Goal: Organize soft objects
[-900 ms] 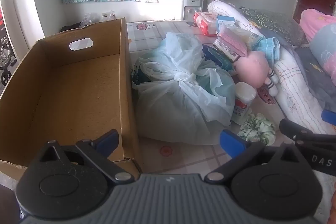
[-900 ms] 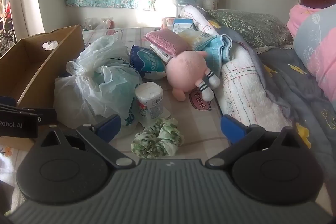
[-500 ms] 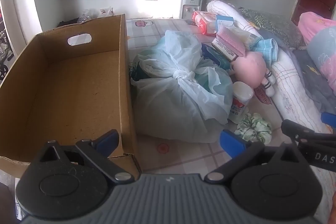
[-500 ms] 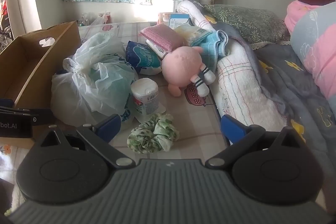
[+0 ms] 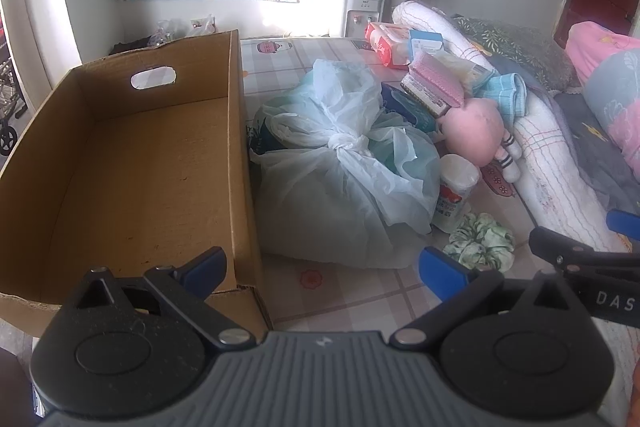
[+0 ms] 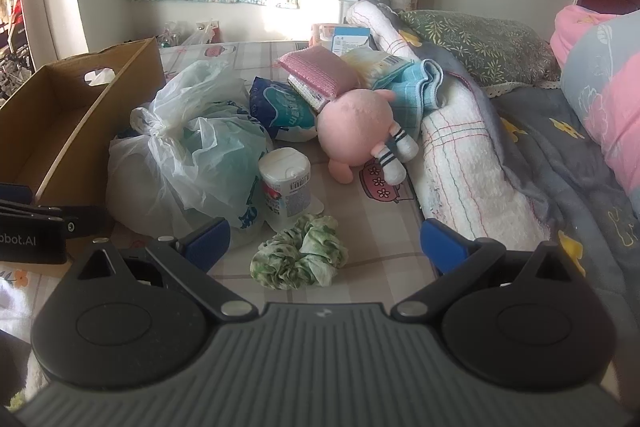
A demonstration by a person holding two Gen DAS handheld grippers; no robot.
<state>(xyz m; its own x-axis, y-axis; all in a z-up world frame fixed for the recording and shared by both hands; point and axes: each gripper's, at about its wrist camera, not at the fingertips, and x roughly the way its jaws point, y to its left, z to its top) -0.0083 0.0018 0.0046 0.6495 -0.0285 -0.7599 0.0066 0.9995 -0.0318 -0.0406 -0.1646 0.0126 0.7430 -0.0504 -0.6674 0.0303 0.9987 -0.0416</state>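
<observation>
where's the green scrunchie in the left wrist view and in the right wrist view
Left wrist view: the green scrunchie lies low on the right, just beyond the left gripper's right blue fingertip.
Right wrist view: the scrunchie lies low in the middle, between the right gripper's open fingers but untouched.
Shared landmark: the white canister stands right behind it in both views, beside the tied plastic bag.

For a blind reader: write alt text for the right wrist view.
The open right gripper points down at a green scrunchie lying between its blue-tipped fingers on a checked cloth. Behind it sit a white canister, a knotted plastic bag and a pink plush toy, with a cardboard box at the left.
</observation>
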